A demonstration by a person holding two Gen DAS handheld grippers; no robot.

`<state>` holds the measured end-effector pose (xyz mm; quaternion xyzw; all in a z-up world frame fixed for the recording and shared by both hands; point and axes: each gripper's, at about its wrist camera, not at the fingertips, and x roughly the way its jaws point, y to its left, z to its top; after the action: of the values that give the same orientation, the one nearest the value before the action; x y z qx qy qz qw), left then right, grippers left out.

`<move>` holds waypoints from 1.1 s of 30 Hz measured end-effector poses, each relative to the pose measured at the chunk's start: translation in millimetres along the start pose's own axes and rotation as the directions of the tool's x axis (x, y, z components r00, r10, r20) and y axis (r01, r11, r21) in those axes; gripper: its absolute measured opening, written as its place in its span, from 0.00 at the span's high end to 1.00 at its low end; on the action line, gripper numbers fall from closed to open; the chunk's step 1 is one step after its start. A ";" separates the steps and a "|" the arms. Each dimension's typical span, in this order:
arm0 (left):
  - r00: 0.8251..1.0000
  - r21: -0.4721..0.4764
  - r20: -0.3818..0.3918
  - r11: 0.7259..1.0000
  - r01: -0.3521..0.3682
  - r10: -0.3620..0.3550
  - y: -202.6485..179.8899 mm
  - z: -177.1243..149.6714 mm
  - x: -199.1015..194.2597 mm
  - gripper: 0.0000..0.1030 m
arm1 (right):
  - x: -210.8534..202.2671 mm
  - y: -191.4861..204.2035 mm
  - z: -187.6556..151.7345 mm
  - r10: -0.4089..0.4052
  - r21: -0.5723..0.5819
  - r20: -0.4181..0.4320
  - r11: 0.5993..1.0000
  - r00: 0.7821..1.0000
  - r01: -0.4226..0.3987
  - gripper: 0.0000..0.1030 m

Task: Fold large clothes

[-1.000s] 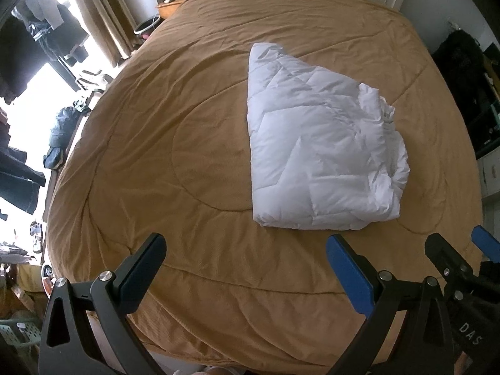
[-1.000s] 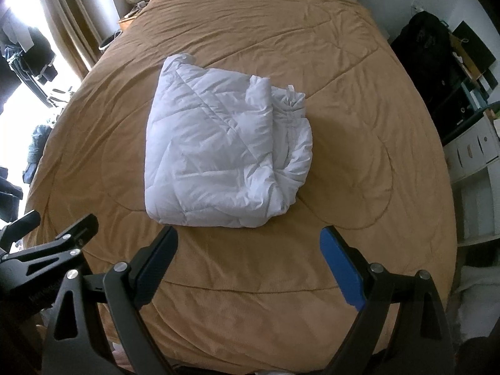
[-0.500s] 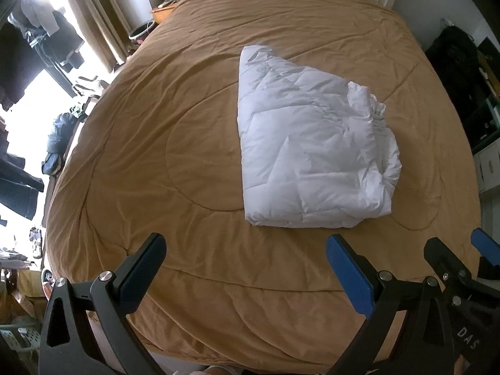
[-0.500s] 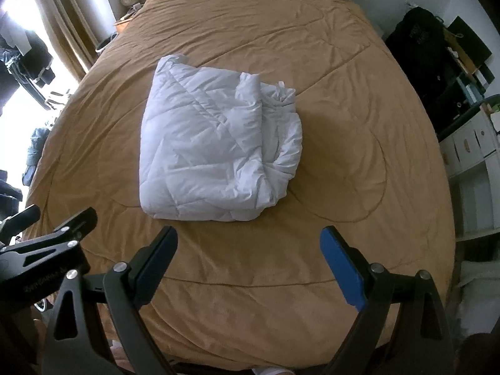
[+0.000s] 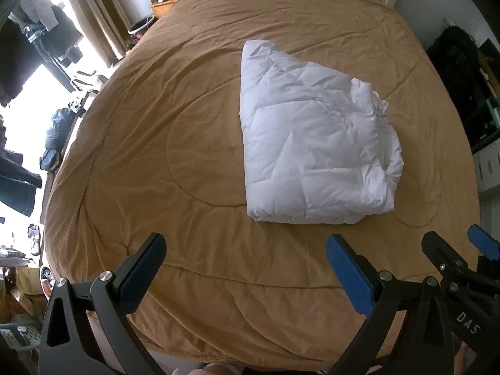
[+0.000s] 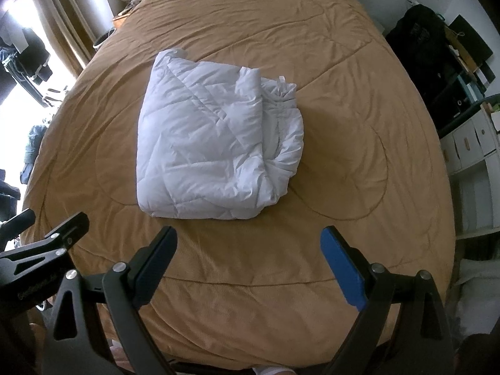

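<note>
Centrally, a white quilted puffer garment [image 5: 315, 143] lies folded into a thick, roughly rectangular bundle on a bed covered by a tan quilted bedspread [image 5: 175, 143]. Its left edge is a straight fold, and its right side is bunched and crumpled. Nothing touches it; both grippers hover near the foot of the bed, well apart from the bundle.

From the left wrist view, the left gripper [image 5: 245, 265] has its two fingers spread wide with nothing between them. The bundle sits to the right of centre here. At the lower right edge, part of the right gripper [image 5: 462, 259] shows, black with a blue pad. On the left, dark clothes [image 5: 40, 28] hang by a bright window with curtains, and more clothing is heaped on the floor beside the bed.

From the right wrist view, the right gripper [image 6: 248, 256] also has its fingers spread wide and empty. The bundle [image 6: 215, 143] appears nearly centred, and its rolled right side with a small loop at the top is clearer. Black parts of the left gripper [image 6: 47, 243] show at the lower left. Only this view shows white storage cubbies [image 6: 468, 153] at the right.
</note>
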<state>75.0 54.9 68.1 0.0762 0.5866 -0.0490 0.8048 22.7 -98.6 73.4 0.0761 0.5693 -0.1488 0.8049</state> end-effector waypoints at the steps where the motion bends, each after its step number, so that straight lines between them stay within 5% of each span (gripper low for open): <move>1: 1.000 -0.001 -0.005 1.000 0.003 -0.003 0.9 0.2 1.2 0.01 | 0.9 0.6 -0.2 -0.003 0.000 -0.002 1.000 1.000 0.003 0.09; 33: 0.998 0.014 -0.057 1.000 -0.004 0.005 5.5 -2.2 14.9 0.01 | 19.4 16.5 -4.7 -0.005 -0.055 -0.074 0.998 0.997 0.001 0.09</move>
<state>78.4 60.9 53.6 0.0843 0.6089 -0.0488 0.7873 29.8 -84.6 52.8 0.0585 0.6027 -0.1311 0.7849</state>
